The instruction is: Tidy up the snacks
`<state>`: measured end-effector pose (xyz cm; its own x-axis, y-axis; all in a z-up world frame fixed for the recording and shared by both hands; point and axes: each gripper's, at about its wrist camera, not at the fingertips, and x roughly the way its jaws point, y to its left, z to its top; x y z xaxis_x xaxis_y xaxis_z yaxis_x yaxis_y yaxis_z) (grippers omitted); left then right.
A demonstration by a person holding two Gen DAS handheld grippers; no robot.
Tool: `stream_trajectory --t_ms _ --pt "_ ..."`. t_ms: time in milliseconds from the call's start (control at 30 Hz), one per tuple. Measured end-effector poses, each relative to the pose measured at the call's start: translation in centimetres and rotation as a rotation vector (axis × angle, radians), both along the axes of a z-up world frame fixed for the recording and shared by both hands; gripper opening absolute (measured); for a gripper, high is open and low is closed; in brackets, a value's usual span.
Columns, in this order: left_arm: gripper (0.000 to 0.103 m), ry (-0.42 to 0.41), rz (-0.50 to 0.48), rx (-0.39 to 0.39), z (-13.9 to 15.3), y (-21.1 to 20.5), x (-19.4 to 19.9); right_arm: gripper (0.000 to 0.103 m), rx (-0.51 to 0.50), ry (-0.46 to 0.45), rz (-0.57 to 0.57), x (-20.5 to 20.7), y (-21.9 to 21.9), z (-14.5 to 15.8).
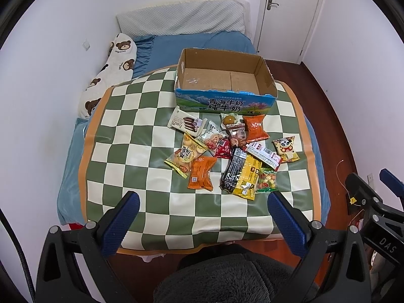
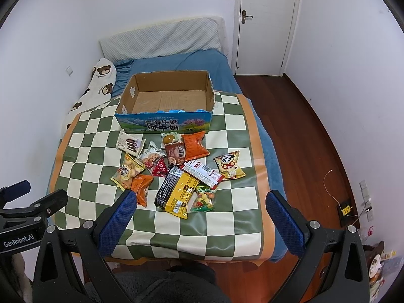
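Several snack packets lie in a loose pile (image 1: 227,151) (image 2: 176,169) on a green-and-white checked mat (image 1: 131,136) (image 2: 232,217) on a bed. Among them are an orange packet (image 1: 201,173), a yellow packet (image 2: 180,195) and a panda packet (image 2: 229,168). An empty open cardboard box (image 1: 228,102) (image 2: 164,123) stands just behind the pile. My left gripper (image 1: 203,199) is open and empty, held above the mat's near edge. My right gripper (image 2: 200,198) is open and empty, also near the front edge, to the right of the left one.
A bear-print pillow (image 1: 111,75) (image 2: 99,80) and a grey pillow (image 1: 181,19) lie at the bed's far left and head. White walls close in on the left. A wooden floor (image 2: 303,131) and a closed door (image 2: 265,22) are to the right.
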<state>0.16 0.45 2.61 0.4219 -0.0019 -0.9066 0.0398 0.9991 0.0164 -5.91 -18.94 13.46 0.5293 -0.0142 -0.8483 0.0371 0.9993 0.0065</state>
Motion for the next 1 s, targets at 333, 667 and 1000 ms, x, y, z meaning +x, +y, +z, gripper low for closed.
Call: stream_trajectory --t_ms 333,667,1000 --pt "0.103 -0.004 0.004 -0.002 0.1 0.2 -0.1 0.103 0.004 0.000 -0.003 0.3 -0.1 0.3" --pt "0.103 -0.014 -0.001 0.003 0.8 0.3 -0.1 0.103 0.013 -0.011 0.000 0.5 -0.1 0.5" --pt "0.103 -0.016 0.007 0.006 0.8 0.6 0.1 0.103 0.022 -0.009 -0.004 0.8 0.0 0.2"
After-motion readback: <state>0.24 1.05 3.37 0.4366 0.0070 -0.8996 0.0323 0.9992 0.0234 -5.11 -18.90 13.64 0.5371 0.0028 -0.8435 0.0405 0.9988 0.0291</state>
